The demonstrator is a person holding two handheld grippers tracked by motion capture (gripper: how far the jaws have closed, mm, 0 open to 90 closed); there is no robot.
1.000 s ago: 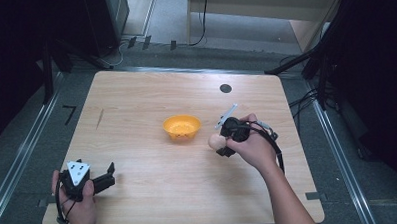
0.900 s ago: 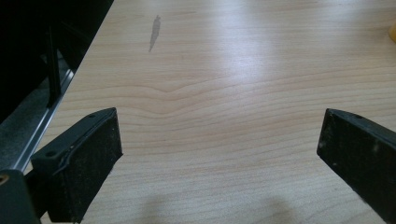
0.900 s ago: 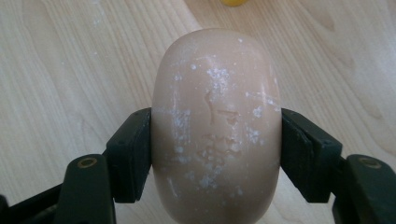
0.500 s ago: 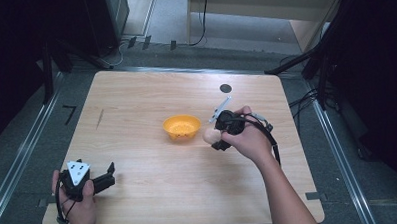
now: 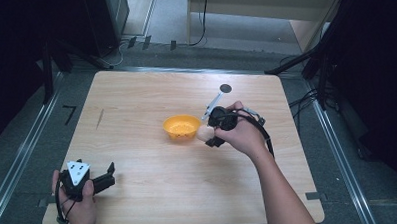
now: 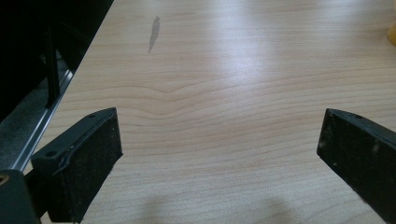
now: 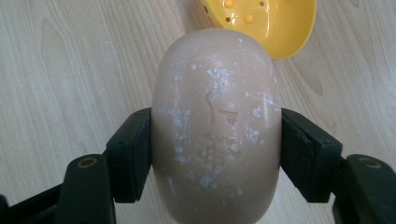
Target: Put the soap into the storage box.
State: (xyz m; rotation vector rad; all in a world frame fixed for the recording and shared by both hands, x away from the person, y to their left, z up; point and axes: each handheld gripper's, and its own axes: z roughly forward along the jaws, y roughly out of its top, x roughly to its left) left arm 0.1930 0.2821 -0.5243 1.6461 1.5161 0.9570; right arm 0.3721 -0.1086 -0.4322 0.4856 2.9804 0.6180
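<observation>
Moving toward 9 o'clock since a second ago, my right gripper clamped the soap beside the yellow bowl. I kept the left gripper released at 7 o'clock. I judged placing was next.

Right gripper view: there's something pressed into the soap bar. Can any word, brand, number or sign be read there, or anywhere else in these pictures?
Soap bar held in the right claw: faint embossed marks on its face, too worn and flaked with white to read.
Yellow soap dish: drain holes, no text.
Grey plate on the left claw: dark dots, no lettering.
Table: a black round mark and a grey streak, no writing.
No readable text anywhere.
</observation>
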